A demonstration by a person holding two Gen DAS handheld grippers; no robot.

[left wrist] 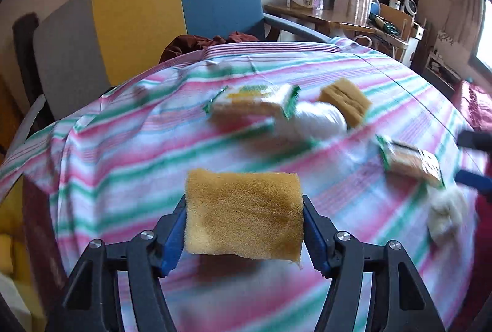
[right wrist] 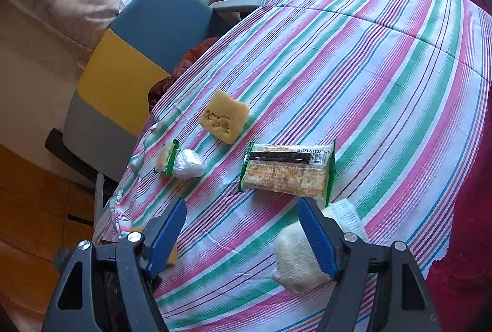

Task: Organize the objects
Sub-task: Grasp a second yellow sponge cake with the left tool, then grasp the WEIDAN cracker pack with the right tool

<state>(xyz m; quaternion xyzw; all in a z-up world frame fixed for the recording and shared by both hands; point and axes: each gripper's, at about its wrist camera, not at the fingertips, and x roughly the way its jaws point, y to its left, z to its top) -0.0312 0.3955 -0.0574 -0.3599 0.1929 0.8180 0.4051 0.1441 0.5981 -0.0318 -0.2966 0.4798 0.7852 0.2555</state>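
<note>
My left gripper (left wrist: 245, 202) is shut on a yellow sponge (left wrist: 243, 215), its blue pads pressing both ends, and holds it just above the striped tablecloth (left wrist: 123, 166). Farther back lie a green-edged packet (left wrist: 252, 104), a white wrapped bundle (left wrist: 316, 119) and a second sponge (left wrist: 344, 101), all blurred. My right gripper (right wrist: 242, 204) hangs open over the cloth with nothing between its fingers. A cracker packet (right wrist: 286, 172) lies just beyond its tips. A cream rolled cloth (right wrist: 295, 258) sits against the outside of its right finger. The second sponge (right wrist: 223, 118) and a small packet (right wrist: 167, 161) lie farther off.
A chair (left wrist: 138, 21) with grey, yellow and blue panels stands behind the table, a dark red cloth (left wrist: 196, 44) on its seat. A wooden side table (left wrist: 310, 15) with boxes stands at the back right. The table's edge (right wrist: 123, 196) drops off at the left.
</note>
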